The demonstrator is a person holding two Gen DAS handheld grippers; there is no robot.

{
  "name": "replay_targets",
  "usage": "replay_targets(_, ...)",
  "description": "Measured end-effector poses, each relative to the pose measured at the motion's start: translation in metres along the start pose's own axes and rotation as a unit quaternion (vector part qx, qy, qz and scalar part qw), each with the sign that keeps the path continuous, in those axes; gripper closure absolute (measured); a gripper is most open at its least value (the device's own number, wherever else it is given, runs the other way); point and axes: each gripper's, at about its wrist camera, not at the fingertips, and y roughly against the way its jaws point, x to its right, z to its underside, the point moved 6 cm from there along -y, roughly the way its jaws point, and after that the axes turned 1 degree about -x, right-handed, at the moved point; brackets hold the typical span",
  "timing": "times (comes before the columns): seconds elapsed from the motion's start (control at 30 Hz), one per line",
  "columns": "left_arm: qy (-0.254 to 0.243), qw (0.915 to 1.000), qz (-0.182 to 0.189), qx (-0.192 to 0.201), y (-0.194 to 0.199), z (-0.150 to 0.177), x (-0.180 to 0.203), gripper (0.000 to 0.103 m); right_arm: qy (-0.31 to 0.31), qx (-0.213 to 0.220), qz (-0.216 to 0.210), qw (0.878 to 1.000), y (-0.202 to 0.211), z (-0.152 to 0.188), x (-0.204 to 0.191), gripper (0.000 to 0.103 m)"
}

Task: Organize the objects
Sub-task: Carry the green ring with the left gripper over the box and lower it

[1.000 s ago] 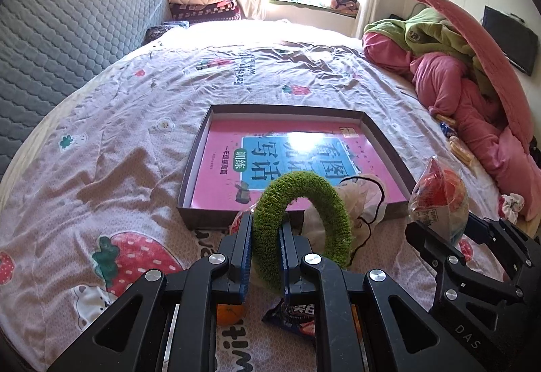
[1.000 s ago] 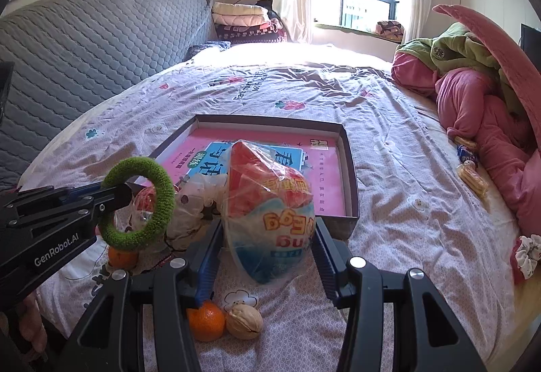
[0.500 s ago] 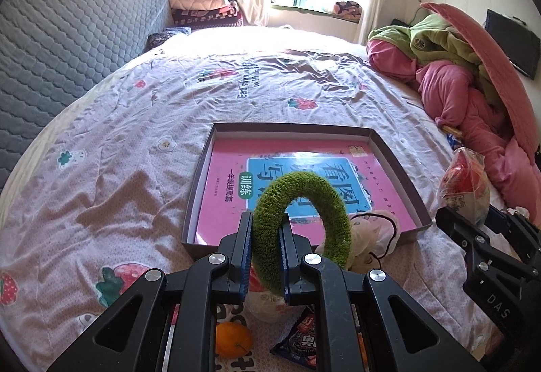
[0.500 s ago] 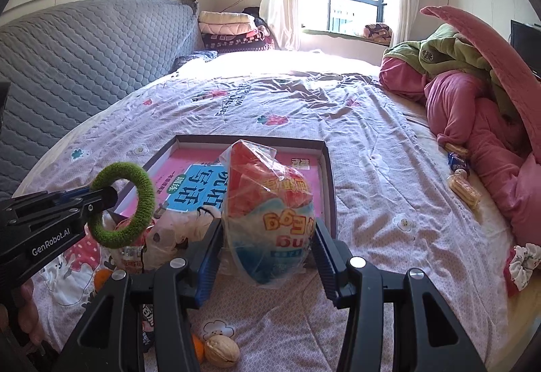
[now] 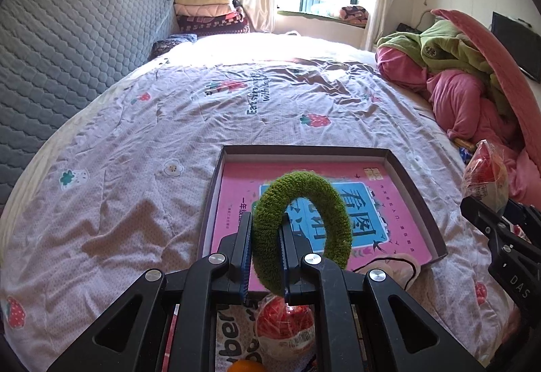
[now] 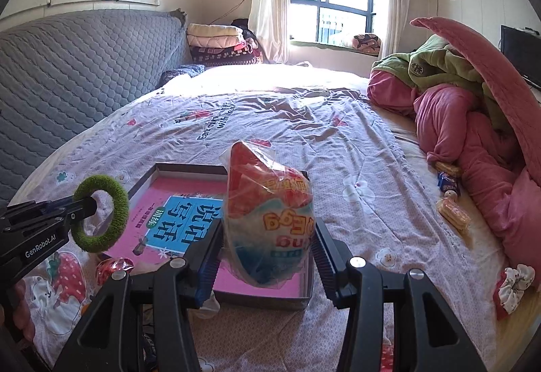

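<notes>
My left gripper (image 5: pixel 265 237) is shut on a fuzzy green ring (image 5: pixel 304 223), held upright above the near edge of a shallow dark box (image 5: pixel 416 189) that holds a pink book (image 5: pixel 236 203). In the right wrist view that ring (image 6: pixel 101 213) hangs at the left, over the box's (image 6: pixel 148 176) left side. My right gripper (image 6: pixel 267 243) is shut on a puffy red, white and blue snack bag (image 6: pixel 267 216), lifted above the box's near right part. The same bag (image 5: pixel 487 176) shows at the right edge of the left wrist view.
Below the left gripper lie a red-filled packet (image 5: pixel 284 324), an orange (image 5: pixel 245 366) and a cream pouch (image 5: pixel 402 270). A heap of pink and green bedding (image 6: pixel 473 122) fills the right side, with wrapped snacks (image 6: pixel 451 213) and a scrunchie (image 6: pixel 514 284) beside it. A grey padded headboard (image 6: pixel 67 74) runs along the left.
Both grippers have moved forward and slightly up with their loads, from over the loose items to above the box. Both grips are unchanged.
</notes>
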Motion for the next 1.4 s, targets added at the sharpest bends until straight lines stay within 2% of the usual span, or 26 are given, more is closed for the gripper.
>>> replay_targets(0.47,0.007,0.9998,-0.013,-0.012,-0.042,-0.018,-0.016,0.089,0.023,-0.01,0.014,1.0,-0.038,-0.01,0.002,0.052)
replay_targets(0.77,0.007,0.9993,-0.016,-0.034,-0.067,-0.009,-0.018,0.089,0.023,-0.039,0.002,0.999,-0.07,0.0,0.005,0.052)
replay_targets(1.07,0.004,0.9982,-0.015,-0.057,-0.083,0.0,-0.019,0.089,0.026,-0.067,0.005,0.997,-0.086,0.02,0.011,0.052)
replay_targets(1.4,-0.003,0.9963,-0.014,-0.085,-0.096,0.015,-0.019,0.089,0.039,-0.089,-0.006,0.995,-0.096,0.034,-0.003,0.052)
